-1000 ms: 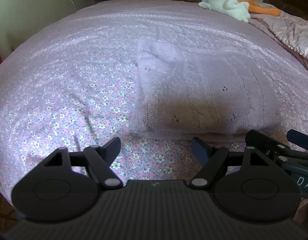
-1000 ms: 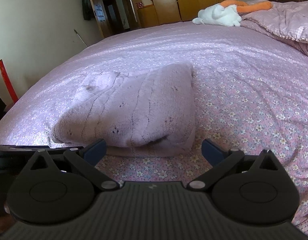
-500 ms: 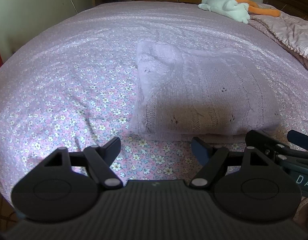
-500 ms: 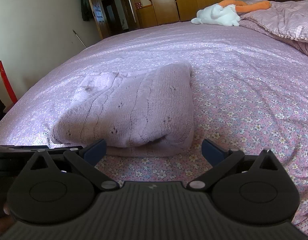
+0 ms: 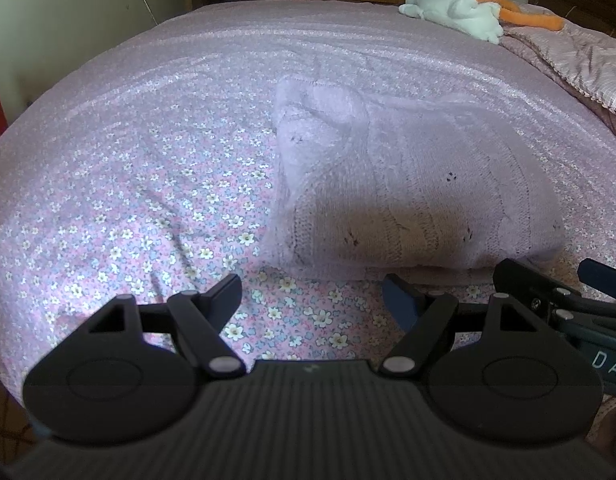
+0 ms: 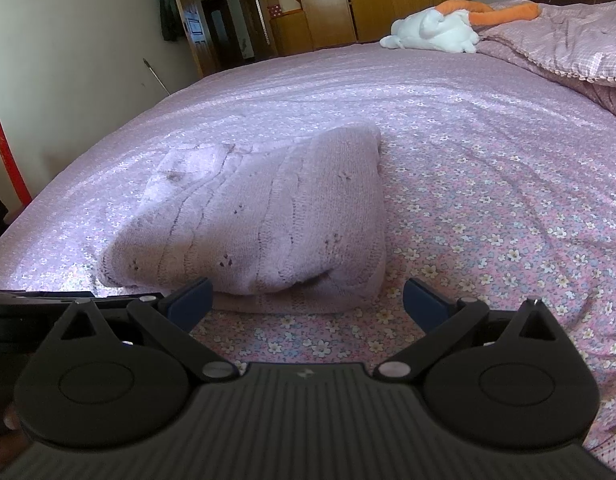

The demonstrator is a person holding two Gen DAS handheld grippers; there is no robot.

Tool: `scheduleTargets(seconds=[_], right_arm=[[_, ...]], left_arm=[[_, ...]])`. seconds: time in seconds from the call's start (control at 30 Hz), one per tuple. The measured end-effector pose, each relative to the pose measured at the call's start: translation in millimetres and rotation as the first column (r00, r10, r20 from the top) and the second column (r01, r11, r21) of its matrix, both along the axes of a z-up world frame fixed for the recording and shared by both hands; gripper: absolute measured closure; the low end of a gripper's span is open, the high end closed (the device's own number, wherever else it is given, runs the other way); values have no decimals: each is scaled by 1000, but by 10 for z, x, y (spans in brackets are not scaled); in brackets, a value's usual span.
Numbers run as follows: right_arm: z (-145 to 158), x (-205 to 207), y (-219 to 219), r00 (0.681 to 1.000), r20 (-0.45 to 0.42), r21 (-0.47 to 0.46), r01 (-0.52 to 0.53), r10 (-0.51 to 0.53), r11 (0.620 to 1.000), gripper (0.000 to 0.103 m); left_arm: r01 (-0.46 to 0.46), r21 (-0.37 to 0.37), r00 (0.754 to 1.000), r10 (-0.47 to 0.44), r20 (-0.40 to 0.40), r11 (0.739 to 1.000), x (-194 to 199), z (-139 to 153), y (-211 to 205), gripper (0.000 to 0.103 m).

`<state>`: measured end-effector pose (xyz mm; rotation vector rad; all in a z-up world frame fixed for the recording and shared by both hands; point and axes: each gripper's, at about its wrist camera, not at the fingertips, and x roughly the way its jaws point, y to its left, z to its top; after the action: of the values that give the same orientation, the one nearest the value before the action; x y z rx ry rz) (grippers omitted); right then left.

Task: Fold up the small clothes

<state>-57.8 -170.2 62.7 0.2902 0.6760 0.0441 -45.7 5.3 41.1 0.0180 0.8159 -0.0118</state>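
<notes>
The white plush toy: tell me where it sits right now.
In both wrist views the white plush toy lies at the far end of the bed, upper right, beside the bunched pink quilt and well beyond the folded lilac sweater.

My left gripper [image 5: 312,294] is matte black — a ribbed housing, two round discs, triangular cut-outs, silver pivot pins on the linkage arms. One finger looks black here, the other dark blue. My right gripper [image 6: 307,299] is the same build with dark blue fingers [image 6: 191,298]. From the left camera I catch its side too — small screws and white letters "DA".
</notes>
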Motion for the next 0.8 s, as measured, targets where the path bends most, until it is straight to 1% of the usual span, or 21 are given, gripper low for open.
scheduleTargets(seconds=[0.23,0.6,0.8], right_arm=[[-5,5,-2,1000,-2,1,13,-13,1000,0],[2,-10,-20,1000,6,8,20,-20,1000,0],[31,-26,-6,1000,22,0,18,-18,1000,0]], left_arm=[[10,1,1000,-10,-9,1000,16,3,-16,24],[12,11,1000,-12,0,1000,-1,21,-39,24],[11,11,1000,-11,4,1000,-14,37,-38,24]])
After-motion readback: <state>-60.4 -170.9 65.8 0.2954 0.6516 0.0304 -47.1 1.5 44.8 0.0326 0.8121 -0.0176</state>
